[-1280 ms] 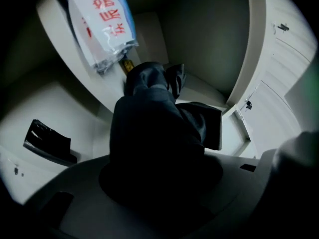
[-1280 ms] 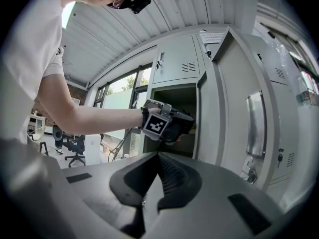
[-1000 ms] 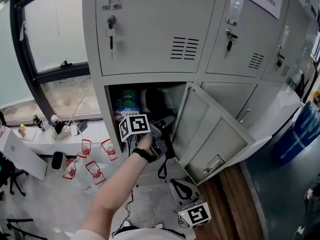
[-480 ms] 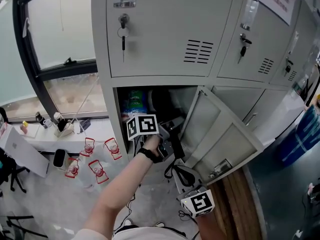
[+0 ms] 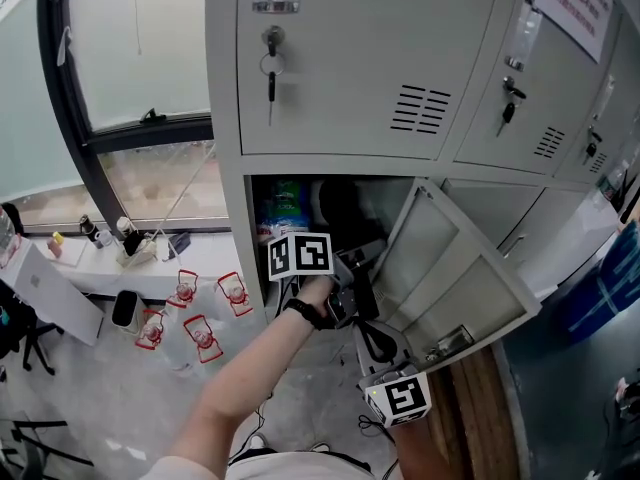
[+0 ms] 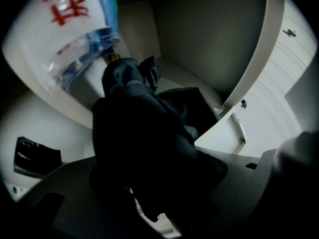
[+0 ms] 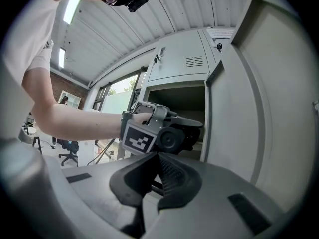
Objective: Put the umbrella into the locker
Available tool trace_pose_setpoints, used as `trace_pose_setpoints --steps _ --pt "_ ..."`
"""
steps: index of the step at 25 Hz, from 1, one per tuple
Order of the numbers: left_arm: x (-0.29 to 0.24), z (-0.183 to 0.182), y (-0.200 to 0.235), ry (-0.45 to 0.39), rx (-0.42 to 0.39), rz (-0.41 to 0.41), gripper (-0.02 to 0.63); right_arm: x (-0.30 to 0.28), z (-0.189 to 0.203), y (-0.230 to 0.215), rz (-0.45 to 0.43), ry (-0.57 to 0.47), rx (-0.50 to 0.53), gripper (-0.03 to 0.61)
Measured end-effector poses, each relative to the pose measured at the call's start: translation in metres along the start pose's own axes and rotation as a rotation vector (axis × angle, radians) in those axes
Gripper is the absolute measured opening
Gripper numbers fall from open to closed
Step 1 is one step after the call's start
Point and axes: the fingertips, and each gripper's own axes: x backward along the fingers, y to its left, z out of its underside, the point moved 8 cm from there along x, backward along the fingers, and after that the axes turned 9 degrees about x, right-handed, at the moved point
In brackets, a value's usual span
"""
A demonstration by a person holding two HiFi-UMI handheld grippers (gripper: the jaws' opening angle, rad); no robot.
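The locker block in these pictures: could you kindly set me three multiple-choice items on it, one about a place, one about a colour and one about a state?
1. Where does the dark umbrella lie?
A. On the windowsill
B. On top of the lockers
C. In the open compartment, near a packet

2. What colour is the print on that packet?
A. Yellow
B. Red
C. Black

3. In what state is that compartment's door?
A. Shut and locked
B. Swung open
C. Taken off

Answers:
1 C, as the left gripper view shows the umbrella's folds between the compartment's walls, below the packet.
2 B, as the characters on the packet's white part are red.
3 B, as the head view shows the door hanging out to the right of the dark opening.
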Motion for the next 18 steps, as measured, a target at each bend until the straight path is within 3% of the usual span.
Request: trace_pose_setpoints --steps 7,14,18 --pt "0.007 0.007 -0.004 0.013 -0.131 -0.089 0.33 -0.013 -0.001 -0.004 -0.003 -0.005 0.001 0.017" --pt "0.019 0.008 -0.007 0.034 -0.183 -0.17 0.337 -0.02 -0.004 0.002 -0.031 -0.008 -0.064 0.017" --pt "0.018 0.006 -0.005 0.026 -0.175 -0.168 0.331 -0.016 -0.003 0.006 -0.037 0.013 -0.05 0.017"
